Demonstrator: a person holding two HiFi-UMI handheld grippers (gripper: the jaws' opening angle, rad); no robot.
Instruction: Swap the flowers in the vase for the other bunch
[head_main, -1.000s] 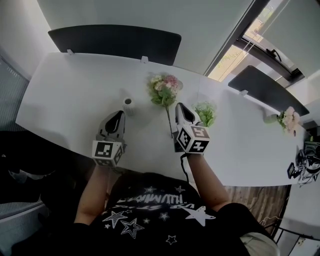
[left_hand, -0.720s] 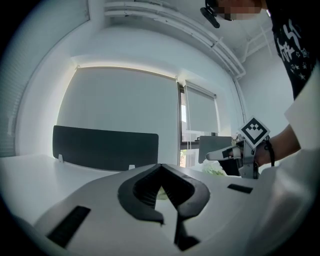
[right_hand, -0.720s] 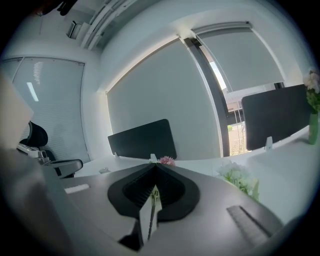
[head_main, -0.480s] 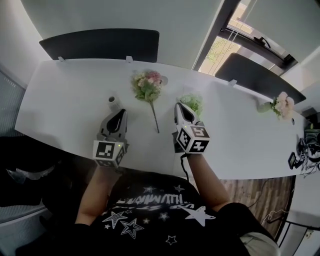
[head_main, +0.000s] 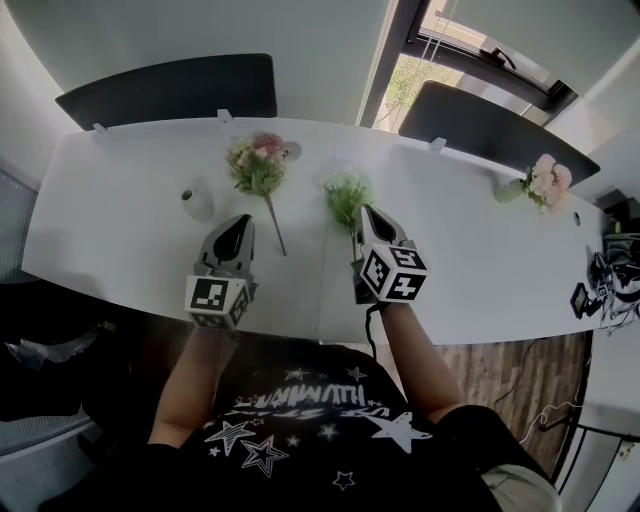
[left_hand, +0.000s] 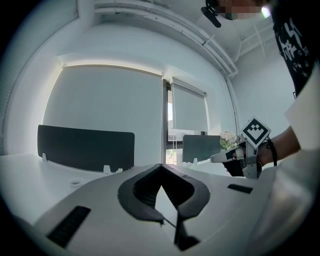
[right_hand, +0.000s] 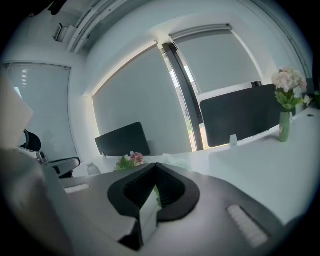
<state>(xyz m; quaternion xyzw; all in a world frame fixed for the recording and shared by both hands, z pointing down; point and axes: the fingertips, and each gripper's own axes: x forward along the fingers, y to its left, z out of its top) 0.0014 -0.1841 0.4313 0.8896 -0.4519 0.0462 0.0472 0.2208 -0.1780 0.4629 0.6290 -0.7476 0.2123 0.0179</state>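
The right tool (head_main: 364, 212) covers the lower stem of the green bunch (head_main: 346, 190). In the right gripper view, the tool's own body hides all but the tops of the pink flowers (right_hand: 132, 159).

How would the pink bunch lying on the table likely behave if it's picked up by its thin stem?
The pink bunch is probably top-heavy: a wide head on one thin stem, so it may droop or swing from a low grip. It looks light. Lying flat on the table, it should not roll far, as the head is broad.
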